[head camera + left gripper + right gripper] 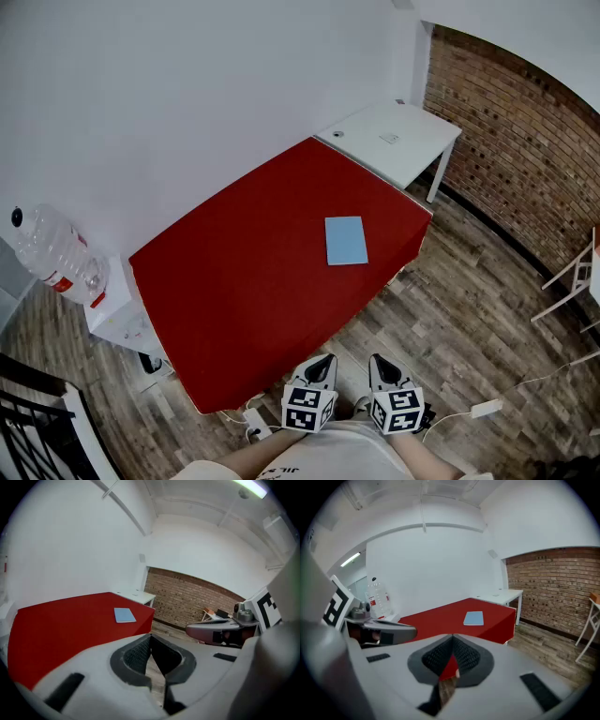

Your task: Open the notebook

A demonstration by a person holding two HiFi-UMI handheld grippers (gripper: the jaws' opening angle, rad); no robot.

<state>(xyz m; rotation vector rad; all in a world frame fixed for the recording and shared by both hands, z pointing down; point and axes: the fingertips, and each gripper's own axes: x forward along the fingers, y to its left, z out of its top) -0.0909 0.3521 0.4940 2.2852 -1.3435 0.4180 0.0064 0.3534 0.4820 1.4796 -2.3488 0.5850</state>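
A light blue notebook (pixel 346 240) lies closed and flat on the red table (pixel 244 281), toward its right end. Both grippers hang side by side in front of the table's near edge, over the wooden floor and well short of the notebook. My left gripper (pixel 323 360) has its jaws together with nothing between them. Just to its right, my right gripper (pixel 377 360) also looks shut and empty. The notebook (pixel 124 615) is far ahead in the left gripper view. The right gripper view likewise has the notebook (pixel 474 618) well beyond its jaw tips.
A white desk (pixel 394 141) adjoins the red table's far end, by a brick wall (pixel 506 141). A large water bottle (pixel 56 253) stands on a white stand at left. A white chair (pixel 572 277) is at right. Cables and an adapter (pixel 487 408) lie on the floor.
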